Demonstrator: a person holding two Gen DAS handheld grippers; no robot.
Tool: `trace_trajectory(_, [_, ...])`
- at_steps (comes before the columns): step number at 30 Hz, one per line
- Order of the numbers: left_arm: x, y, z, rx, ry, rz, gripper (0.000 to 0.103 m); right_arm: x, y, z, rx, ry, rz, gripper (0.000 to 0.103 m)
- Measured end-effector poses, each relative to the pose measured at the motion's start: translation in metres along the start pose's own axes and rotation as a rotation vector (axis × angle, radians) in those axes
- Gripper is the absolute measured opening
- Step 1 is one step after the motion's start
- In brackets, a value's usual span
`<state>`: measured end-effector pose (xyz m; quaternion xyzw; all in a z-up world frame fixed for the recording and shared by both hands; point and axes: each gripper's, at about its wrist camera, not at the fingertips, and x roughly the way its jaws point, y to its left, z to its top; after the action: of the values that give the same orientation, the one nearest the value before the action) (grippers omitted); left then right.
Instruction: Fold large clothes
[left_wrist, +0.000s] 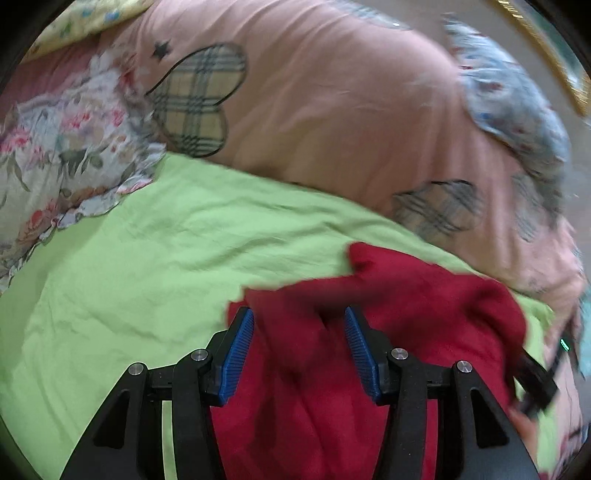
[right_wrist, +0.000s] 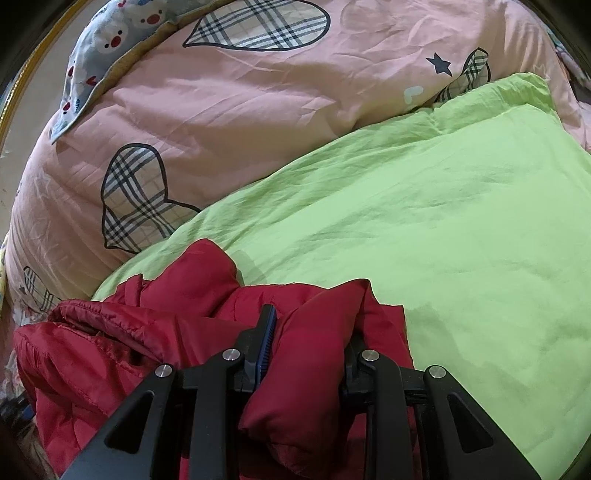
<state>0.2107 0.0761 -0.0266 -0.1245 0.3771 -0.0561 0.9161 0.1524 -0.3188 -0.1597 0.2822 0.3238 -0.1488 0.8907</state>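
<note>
At this moment I found the red padded jacket (right_wrist: 207, 332) lying bunched at the near edge of the green sheet (right_wrist: 461, 221), with the pink heart-print duvet (right_wrist: 258, 122) heaped behind it. My right gripper (right_wrist: 310, 328) was closed on a thick roll of the jacket's fabric; the padding bulged out between the two fingers, and only the left blue pad (right_wrist: 269, 332) showed, the other being buried in cloth. My left gripper (left_wrist: 299, 332) stood about half open above the jacket (left_wrist: 424, 306), its blue pads (left_wrist: 238, 354) clear of the fabric and holding nothing; that view was smeared, so I could not tell how near the tips were to the cloth. A floral cloth (left_wrist: 66, 147) lay off to the side of the sheet, well apart from the work. I judged the step in hand to be an early one: gathering and laying the garment out, since it was still crumpled, with no clean fold visible. The next move, in my judgement, called for the left gripper to find a second hold on an edge or sleeve, so that both could draw the jacket flat.
</note>
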Motion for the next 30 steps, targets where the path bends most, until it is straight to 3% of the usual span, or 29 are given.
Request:
trace_trajectory(4, [-0.014,-0.028,-0.033,0.097,0.054,-0.067,0.051,0.003,0.002,0.002,0.004,0.006,-0.018,0.026])
trace_trajectory(8, [-0.001,-0.044,-0.06,0.153,0.119,-0.062,0.051,0.003,0.002,0.004,0.003,0.011,-0.022,0.026])
trace_trajectory(13, [0.026,-0.053,-0.071,0.211,0.127,0.04,0.054,-0.002,0.0,0.007,0.02,0.011,-0.007,0.027])
trace_trajectory(17, [0.052,-0.054,-0.07,0.233,0.125,0.098,0.054,-0.033,0.001,0.011,0.051,-0.028,0.047,0.044])
trace_trajectory(21, [0.061,-0.063,-0.071,0.265,0.109,0.135,0.054,-0.096,0.012,0.002,0.025,-0.201,0.008,0.072])
trace_trajectory(23, [0.064,-0.063,-0.07,0.258,0.108,0.135,0.054,-0.118,0.024,-0.007,-0.037,-0.243,0.018,0.075])
trace_trajectory(25, [0.066,-0.062,-0.069,0.257,0.109,0.135,0.055,-0.122,0.043,-0.015,-0.151,-0.198,0.043,0.08])
trace_trajectory(27, [0.071,-0.065,-0.069,0.259,0.113,0.137,0.055,-0.105,0.063,-0.023,-0.275,-0.088,0.064,0.08])
trace_trajectory(30, [0.074,-0.062,-0.065,0.26,0.123,0.13,0.055,-0.067,0.076,-0.032,-0.379,0.047,0.021,0.079])
